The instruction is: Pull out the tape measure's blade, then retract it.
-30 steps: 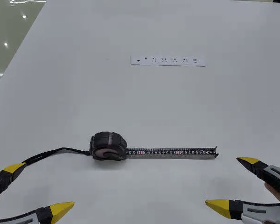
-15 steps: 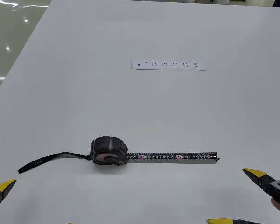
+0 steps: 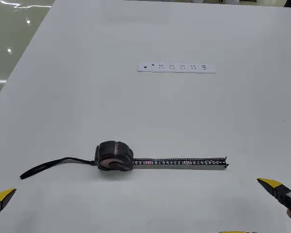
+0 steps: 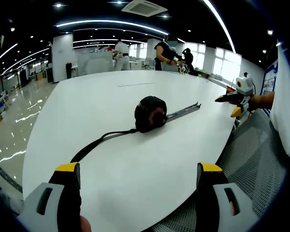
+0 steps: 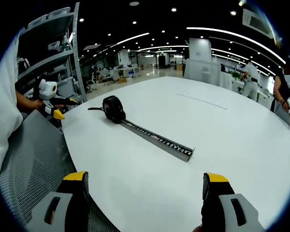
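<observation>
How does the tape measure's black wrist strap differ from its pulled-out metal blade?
The black wrist strap leaves the round dark case leftward in a loose curve; the pulled-out metal blade leaves it rightward in a straight line. The strap is plain black; the blade bears printed scale marks. The blade ends in a small hook, the strap does not. Both are joined to the case and lie on the white table.

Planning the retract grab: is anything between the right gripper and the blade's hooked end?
Nothing visible. Bare table lies between the right gripper, jaws open, and the blade's end hook. The case sits beyond, at the blade's far end.
</observation>
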The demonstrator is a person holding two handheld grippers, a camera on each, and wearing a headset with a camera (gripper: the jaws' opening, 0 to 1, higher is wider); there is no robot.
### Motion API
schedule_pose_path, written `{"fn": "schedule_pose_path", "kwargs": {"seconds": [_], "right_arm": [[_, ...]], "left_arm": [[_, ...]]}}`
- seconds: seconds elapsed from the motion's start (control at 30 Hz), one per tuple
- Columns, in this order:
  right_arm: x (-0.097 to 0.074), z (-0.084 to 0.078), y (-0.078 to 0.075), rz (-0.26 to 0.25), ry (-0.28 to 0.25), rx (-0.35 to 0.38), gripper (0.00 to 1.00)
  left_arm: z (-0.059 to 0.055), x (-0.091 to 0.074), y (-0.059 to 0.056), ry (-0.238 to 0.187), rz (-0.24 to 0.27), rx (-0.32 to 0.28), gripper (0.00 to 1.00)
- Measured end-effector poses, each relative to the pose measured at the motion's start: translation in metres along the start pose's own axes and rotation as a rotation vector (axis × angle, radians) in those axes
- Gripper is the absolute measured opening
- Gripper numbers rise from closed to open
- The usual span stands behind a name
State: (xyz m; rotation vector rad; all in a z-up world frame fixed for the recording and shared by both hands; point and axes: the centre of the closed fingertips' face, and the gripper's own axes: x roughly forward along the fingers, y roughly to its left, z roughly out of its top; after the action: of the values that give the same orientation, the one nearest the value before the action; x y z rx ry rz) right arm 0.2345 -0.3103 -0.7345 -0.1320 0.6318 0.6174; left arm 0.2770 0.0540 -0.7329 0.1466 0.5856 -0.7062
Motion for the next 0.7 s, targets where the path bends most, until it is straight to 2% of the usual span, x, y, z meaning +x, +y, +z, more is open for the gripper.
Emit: {"fn": "schedule_pose_path", "kwargs": {"seconds": [0.47, 0.7], "right_arm": [[-0.0004, -0.0044, -0.0008, -0.007, 0.008, 0.004, 0.99], [0.0002, -0.0037, 0.0001, -0.005, 0.006, 0.011, 0.99]], "left_arm": [[0.0044, 0.0012, -0.0002, -0.01, -0.002, -0.007, 0.97], [0.0098, 0.0036, -0.005, -0.014, -0.009, -0.014, 0.96]]}}
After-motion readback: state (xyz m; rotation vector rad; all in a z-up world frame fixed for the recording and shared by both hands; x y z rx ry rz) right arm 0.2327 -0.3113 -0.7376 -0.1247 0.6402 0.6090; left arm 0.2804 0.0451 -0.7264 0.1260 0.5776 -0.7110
